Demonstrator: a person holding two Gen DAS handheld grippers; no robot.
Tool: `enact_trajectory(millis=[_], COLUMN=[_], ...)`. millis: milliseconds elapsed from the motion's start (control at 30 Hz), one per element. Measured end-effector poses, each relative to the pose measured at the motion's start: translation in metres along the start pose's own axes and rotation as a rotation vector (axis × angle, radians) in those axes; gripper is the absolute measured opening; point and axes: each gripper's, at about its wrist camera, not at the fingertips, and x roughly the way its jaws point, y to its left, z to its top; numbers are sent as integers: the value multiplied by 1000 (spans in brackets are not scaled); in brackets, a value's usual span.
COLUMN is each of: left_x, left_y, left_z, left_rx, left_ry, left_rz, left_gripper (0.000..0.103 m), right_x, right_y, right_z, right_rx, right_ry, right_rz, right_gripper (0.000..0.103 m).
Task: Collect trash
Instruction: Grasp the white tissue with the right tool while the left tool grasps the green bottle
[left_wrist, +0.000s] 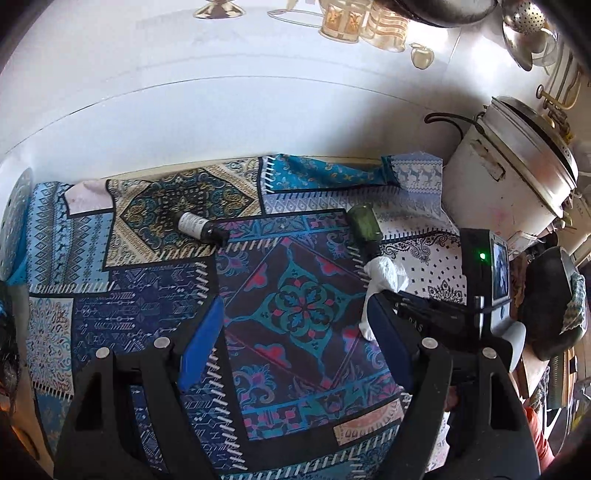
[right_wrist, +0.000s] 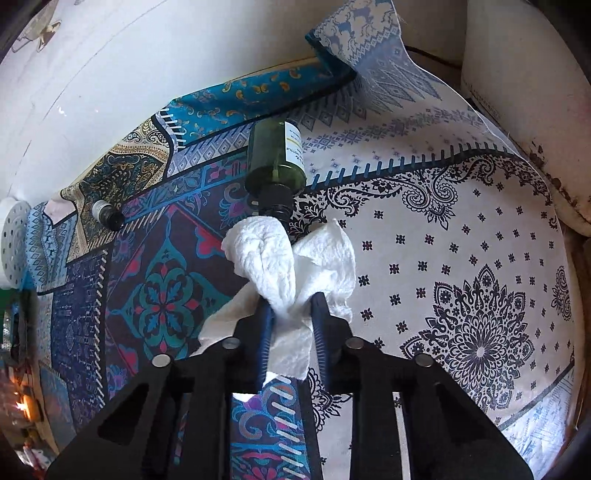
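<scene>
A crumpled white tissue (right_wrist: 288, 273) lies on the patterned cloth (right_wrist: 461, 258), and my right gripper (right_wrist: 291, 304) is shut on it, the blue pads pinching its near end. Just beyond the tissue a green bottle (right_wrist: 275, 157) lies on its side, its black cap touching the paper. A small dark bottle (right_wrist: 107, 214) with a white label lies further left. In the left wrist view my left gripper (left_wrist: 295, 301) hangs open over the cloth (left_wrist: 295, 350) with nothing between its fingers. The tissue (left_wrist: 384, 277) is beside its right finger, the green bottle (left_wrist: 364, 223) and small bottle (left_wrist: 201, 227) beyond.
A white rice cooker (left_wrist: 509, 177) with a metal lid stands at the right end of the table against the white wall. A perforated white disc (left_wrist: 14, 229) sits at the left edge. The right gripper's black body (left_wrist: 436, 317) crowds the left gripper's right side.
</scene>
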Motion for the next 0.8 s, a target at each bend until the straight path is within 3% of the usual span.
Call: enact_trajectory(millis=[100,267,367,500,667,767,800], left_x=[22,73,108,153,187,196,197], left_y=[-21,-57,-76,-90,-93,-94,-94], left_z=[13,34,44,55,67,71,72], left_rx=[16,31,50,62,42,27,19], left_ry=[20,83,105,119,137,152,157], left_rz=[-34,-99,-95,-30,12,27,28], left_gripper=[79,79,79,78,63,42,41], right_x=[-18,-59,-81,-107,-126,-124,-122], right_y=[-19,-55,-78,-97,-111,-118,-119], right_z=[-8,-14,-15,-17,-23,-27,-27], right_rx=[17,44,73,102,114,123,129], right_ry=[-6,-71,-115,-165,-199,-187,-182], right_rz=[28,-4,-29,-50,-74,-94,-90], right_gripper=[9,9,9,9,9,9,9])
